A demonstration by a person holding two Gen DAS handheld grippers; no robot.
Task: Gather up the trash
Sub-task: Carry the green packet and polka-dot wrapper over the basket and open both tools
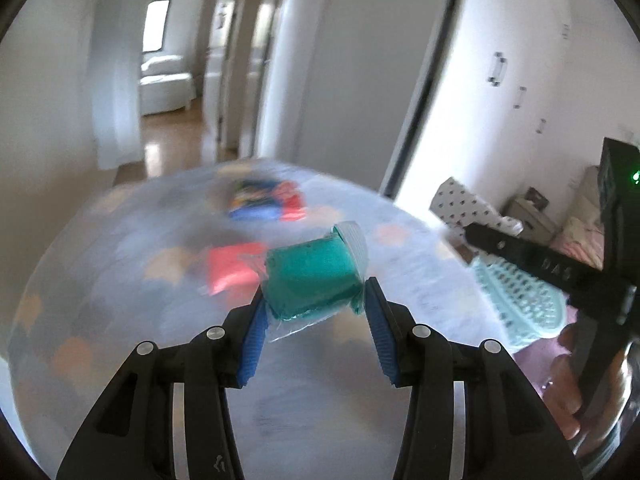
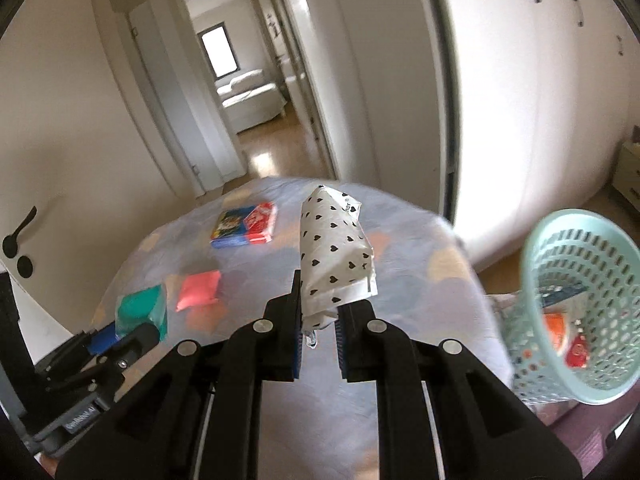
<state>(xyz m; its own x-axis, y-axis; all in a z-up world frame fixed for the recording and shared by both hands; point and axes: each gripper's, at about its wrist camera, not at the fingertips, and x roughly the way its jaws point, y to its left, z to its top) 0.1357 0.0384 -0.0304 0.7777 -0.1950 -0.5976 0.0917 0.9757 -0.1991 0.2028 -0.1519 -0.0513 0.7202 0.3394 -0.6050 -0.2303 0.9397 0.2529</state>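
My left gripper (image 1: 314, 304) is shut on a green packet (image 1: 310, 280) in clear wrap, held above the bed; the same green packet (image 2: 142, 312) shows at lower left of the right wrist view. My right gripper (image 2: 318, 320) is shut on a white wrapper with black hearts (image 2: 336, 256), which stands up between its fingers. That heart wrapper (image 1: 464, 204) also appears at the right of the left wrist view. A mint mesh basket (image 2: 576, 300) lies tilted at the right, with red and orange wrappers inside. On the bedspread lie a pink packet (image 2: 199, 290) and a blue-and-red packet (image 2: 244, 226).
The patterned bedspread (image 2: 400, 264) covers the bed below both grippers. A person's hand (image 1: 568, 384) holds the right gripper's handle. Behind stand a white wardrobe (image 2: 540, 100) at the right, a door with a black handle (image 2: 20, 236) at the left, and an open hallway (image 2: 256, 112).
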